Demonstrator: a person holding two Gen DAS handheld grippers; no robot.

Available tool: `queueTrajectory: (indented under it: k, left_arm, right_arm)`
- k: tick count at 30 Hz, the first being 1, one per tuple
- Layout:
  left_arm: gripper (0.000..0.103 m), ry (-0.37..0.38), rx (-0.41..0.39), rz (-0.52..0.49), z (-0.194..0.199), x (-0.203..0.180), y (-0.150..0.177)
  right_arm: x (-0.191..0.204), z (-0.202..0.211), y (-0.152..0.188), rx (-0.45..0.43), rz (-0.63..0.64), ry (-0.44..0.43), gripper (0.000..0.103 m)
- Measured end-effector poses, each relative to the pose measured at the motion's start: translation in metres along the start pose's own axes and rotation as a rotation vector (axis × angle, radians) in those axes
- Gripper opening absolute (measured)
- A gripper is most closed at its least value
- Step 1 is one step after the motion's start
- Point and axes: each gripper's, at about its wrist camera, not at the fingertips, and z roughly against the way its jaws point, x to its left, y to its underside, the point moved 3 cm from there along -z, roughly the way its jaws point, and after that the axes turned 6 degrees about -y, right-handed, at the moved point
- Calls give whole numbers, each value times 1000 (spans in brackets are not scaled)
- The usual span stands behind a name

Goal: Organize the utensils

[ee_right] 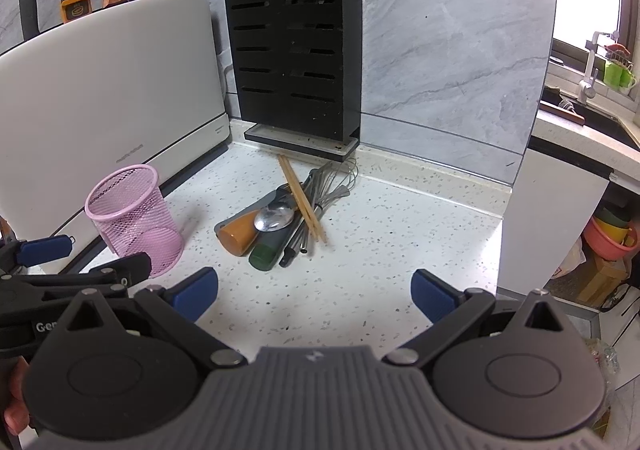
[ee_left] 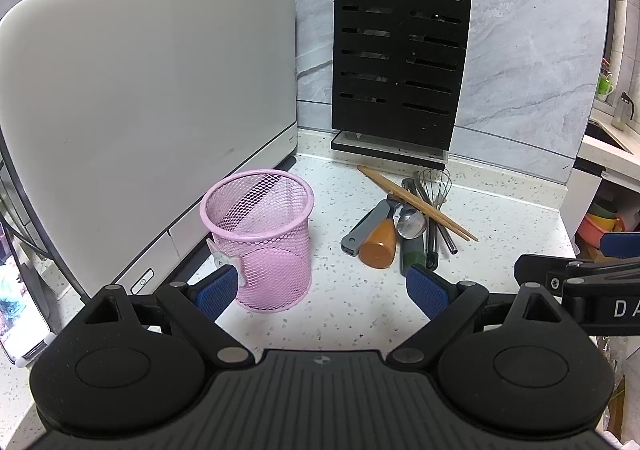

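Several stiff, light utensils (ee_right: 280, 220) lie piled right of the pink mesh cup (ee_left: 262, 240); grab handles. Both hand-held grippers (ee_left: 322, 292) (ee_right: 314, 294) gape, empty.

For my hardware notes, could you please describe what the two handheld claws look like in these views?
Both look alike. The left claw has a ribbed black body, two round black discs, black linkage arms with silver pivot pins, and blue padded fingers. The right claw has a greyer ribbed body with a small light mark and the same blue fingers. White lettering shows on each claw's side. No cables or sleeves are visible.
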Motion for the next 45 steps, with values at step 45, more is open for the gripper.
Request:
queueTrajectory:
  k: [45]
  left_arm:
    - [103, -86, -124, 124, -18, 38, 7]
  right_arm:
    - [1, -26, 5, 46, 4, 14, 100]
